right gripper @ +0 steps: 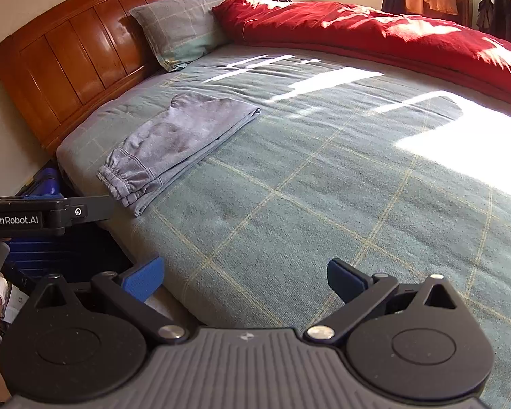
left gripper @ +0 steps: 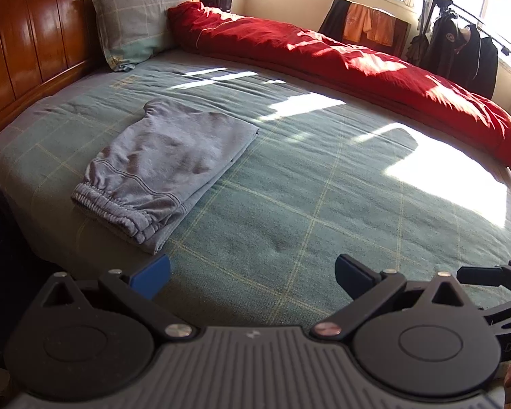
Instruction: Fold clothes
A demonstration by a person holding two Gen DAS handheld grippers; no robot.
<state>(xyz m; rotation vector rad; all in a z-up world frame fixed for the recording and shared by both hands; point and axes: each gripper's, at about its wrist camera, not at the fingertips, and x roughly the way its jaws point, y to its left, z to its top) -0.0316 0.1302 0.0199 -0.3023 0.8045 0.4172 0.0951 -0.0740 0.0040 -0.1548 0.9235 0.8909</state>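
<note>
Pants [left gripper: 163, 167], grey and already folded into a flat stack, lie on the bed [left gripper: 289, 204] ahead and to the left of my left hand-held gripper [left gripper: 252, 274], elastic waistband nearest me, close to the bed's near edge. That left hand-held gripper is released, its blue pads [left gripper: 151, 272] spread wide over the green checked cover with nothing between them, and it touches no cloth. My right hand-held gripper [right gripper: 245, 277] is likewise released and empty, hovering at the bed's near edge; from it the pants sit further ahead and well to the left, and the left tool's black body shows at its far left side, just short of the waistband. Beyond the pants, a pillow [left gripper: 136, 24] leans against the wooden headboard [left gripper: 34, 44]. A red duvet [left gripper: 340, 58] is bunched along the far side of the bed, ahead and right of both tools. Bright sun falls across the cover to my right.
</note>
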